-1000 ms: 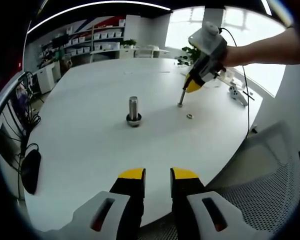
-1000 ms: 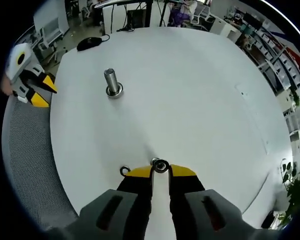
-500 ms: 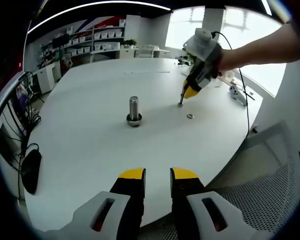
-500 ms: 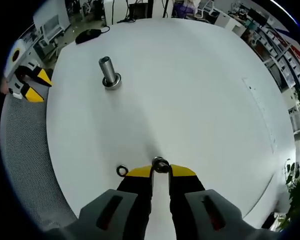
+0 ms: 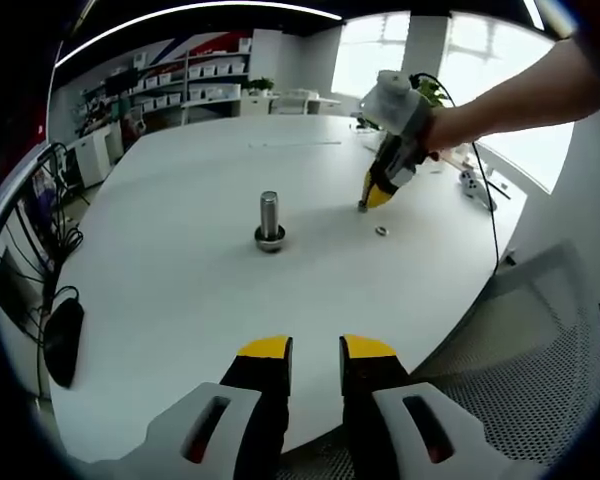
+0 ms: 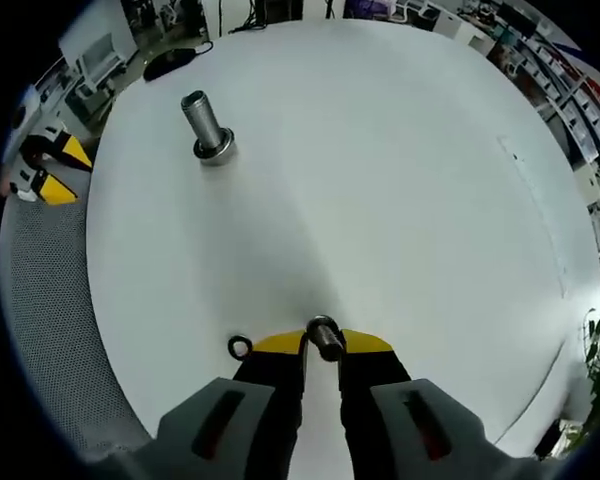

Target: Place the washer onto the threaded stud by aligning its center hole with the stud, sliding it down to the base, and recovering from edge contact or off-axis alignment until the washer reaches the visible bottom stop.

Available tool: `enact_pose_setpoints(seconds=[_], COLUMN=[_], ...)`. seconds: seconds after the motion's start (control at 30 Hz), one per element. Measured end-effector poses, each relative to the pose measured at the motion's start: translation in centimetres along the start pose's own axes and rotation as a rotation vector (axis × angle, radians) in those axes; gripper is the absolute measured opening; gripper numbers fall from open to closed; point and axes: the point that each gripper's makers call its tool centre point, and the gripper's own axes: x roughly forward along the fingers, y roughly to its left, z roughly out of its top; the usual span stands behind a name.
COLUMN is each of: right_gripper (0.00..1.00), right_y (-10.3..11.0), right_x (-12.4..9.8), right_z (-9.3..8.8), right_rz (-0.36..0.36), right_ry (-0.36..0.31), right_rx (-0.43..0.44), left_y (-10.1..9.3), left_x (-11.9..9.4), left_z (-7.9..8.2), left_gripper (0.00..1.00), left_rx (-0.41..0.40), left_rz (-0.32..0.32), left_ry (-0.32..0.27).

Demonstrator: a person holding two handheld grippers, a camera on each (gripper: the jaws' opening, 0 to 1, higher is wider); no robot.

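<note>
A big steel stud [image 5: 269, 212] stands upright mid-table with a ring around its base [image 6: 217, 151]; in the right gripper view the stud [image 6: 200, 117] is at upper left. My right gripper [image 6: 322, 346] is shut on a small threaded stud [image 6: 325, 336] whose lower end rests on the table. From the left gripper view that right gripper [image 5: 372, 196] tilts down at the small stud [image 5: 362, 204]. A loose washer [image 6: 240, 347] lies flat beside my right jaws, also visible as a washer [image 5: 381, 231]. My left gripper [image 5: 316, 348] hangs open over the near table edge.
The round white table [image 5: 180, 300] is bare around the big stud. A black mouse [image 5: 60, 341] and cables sit at its left edge. A grey mesh chair [image 5: 540, 350] is close at the right. My left gripper [image 6: 46, 172] hovers over the chair seat.
My right gripper has tipped and drawn slightly away from the big stud, so the small stud now leans between the jaws. The left gripper and loose washer have stayed put.
</note>
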Motion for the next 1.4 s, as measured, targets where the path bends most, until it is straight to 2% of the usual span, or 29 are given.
enact_pose_setpoints(seconds=[0.47, 0.7, 0.83, 1.4], right_gripper=[0.16, 0.18, 0.22, 0.24], right_y=[0.1, 0.1, 0.8, 4.1], right_x=[-0.1, -0.3, -0.4, -1.1], right_z=[-0.4, -1.3, -1.7, -2.2], right_rz=[0.003, 0.001, 0.015, 0.045], right_ry=[0.004, 0.019, 0.012, -0.014], right_rx=[0.008, 0.029, 0.094, 0.1], left_y=[0.0, 0.1, 0.1, -0.1], left_x=[0.0, 0.0, 0.0, -0.1], left_z=[0.0, 0.1, 0.1, 0.1], left_gripper=[0.16, 0.16, 0.16, 0.16], left_rx=[0.001, 0.0, -0.001, 0.0], left_rz=[0.004, 0.005, 0.005, -0.004], left_ry=[-0.002, -0.004, -0.005, -0.001])
